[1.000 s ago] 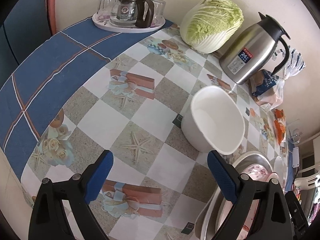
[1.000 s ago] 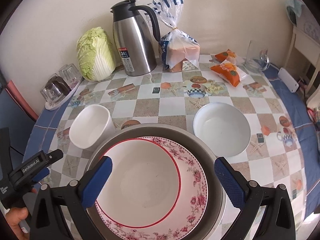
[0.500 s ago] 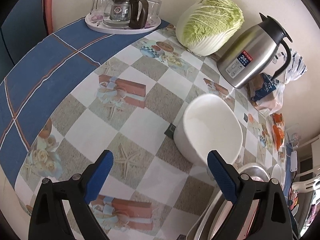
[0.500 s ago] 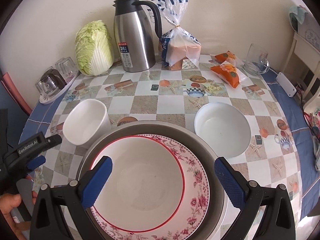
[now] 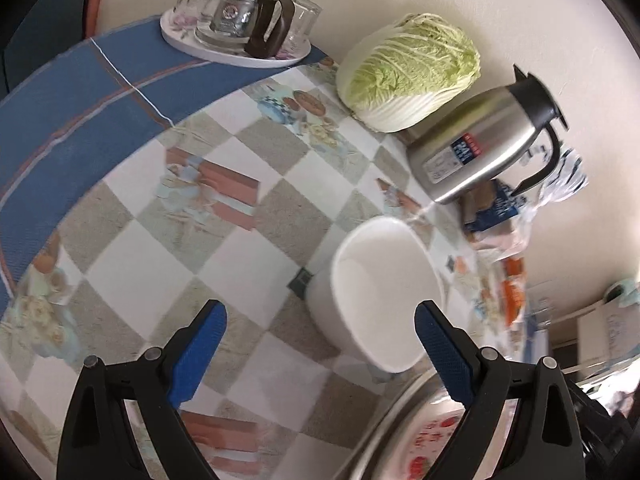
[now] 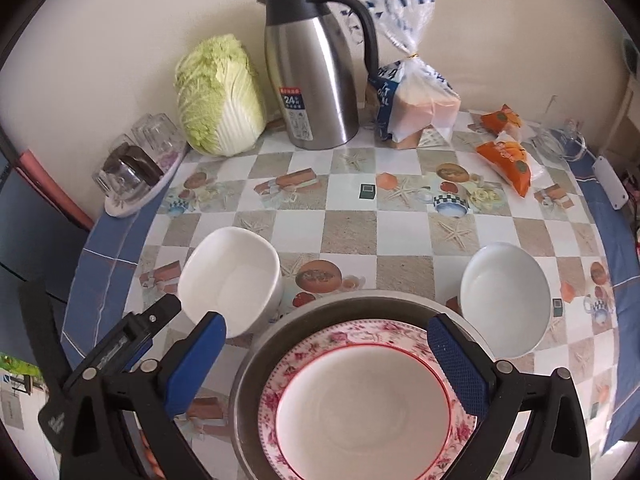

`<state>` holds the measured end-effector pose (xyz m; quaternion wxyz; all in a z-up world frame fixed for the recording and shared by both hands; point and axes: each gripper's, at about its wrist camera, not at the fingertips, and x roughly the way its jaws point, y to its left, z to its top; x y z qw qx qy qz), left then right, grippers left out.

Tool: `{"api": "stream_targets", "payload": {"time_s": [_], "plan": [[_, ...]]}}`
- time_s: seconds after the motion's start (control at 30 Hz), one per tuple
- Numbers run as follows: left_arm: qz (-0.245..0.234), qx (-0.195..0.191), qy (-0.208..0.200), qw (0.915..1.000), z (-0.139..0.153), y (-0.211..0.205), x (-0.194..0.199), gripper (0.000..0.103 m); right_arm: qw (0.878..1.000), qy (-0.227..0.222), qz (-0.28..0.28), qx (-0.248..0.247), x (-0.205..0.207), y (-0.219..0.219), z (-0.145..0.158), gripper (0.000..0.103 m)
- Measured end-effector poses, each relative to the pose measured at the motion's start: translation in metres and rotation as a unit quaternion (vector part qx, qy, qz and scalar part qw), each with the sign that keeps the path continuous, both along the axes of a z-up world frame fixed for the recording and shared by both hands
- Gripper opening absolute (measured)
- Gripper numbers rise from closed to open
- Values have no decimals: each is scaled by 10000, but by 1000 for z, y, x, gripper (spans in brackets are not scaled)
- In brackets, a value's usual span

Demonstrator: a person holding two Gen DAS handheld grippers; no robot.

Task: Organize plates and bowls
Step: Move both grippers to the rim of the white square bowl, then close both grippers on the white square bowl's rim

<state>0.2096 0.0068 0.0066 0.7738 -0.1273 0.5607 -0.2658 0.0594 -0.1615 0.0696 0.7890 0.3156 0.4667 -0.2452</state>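
A deep white bowl [image 5: 380, 292] [image 6: 232, 280] stands on the checked tablecloth. My left gripper [image 5: 320, 340] [image 6: 176, 308] is open just short of it, the bowl's near rim lying toward the right finger. Close in front, a metal basin [image 6: 340, 308] [image 5: 384, 420] holds a pink floral plate [image 6: 360, 330] with a red-rimmed white dish [image 6: 360, 408] on top. My right gripper [image 6: 328, 332] hangs open over this stack, nothing between its fingers. A round white bowl [image 6: 504, 300] sits to the right of the basin.
Along the wall stand a cabbage [image 6: 220, 96], a steel thermos jug [image 6: 316, 80] and a bagged loaf [image 6: 416, 104]. A tray of glasses with a glass teapot [image 5: 240, 28] is at the far left. Orange snack packets [image 6: 506, 156] and a glass jug [image 6: 560, 144] lie at the far right.
My left gripper has moved forward and right toward the deep white bowl, which is now nearer and partly between its fingers. The right gripper's view has shifted slightly over the stack; both stay open.
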Motion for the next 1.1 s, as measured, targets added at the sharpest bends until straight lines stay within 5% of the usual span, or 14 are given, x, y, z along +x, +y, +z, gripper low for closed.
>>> {"api": "stream_targets", "payload": {"time_s": [0.27,0.5,0.6,0.83,1.0,1.1], "plan": [[39,-16,78,10000,-7,-3,10,95,9991,402,104,-112,39,-4,1,82],[89,61,193,9998,-18,-8,16,89,9963,801,293,-60,72,2,-25,78],[83,69,269,9996,-23,-12,18,68,9951,932,322,-96,83,2,-34,74],[38,4,540,9985,-38,-21,21,56,9929,1136,346,8,95,0,-55,63],[133,-111,700,9974,-45,-22,23,53,9927,1148,336,175,99,-3,-66,40],[118,-131,720,9972,-48,-24,24,41,9927,1123,372,219,101,-3,-71,31]]}}
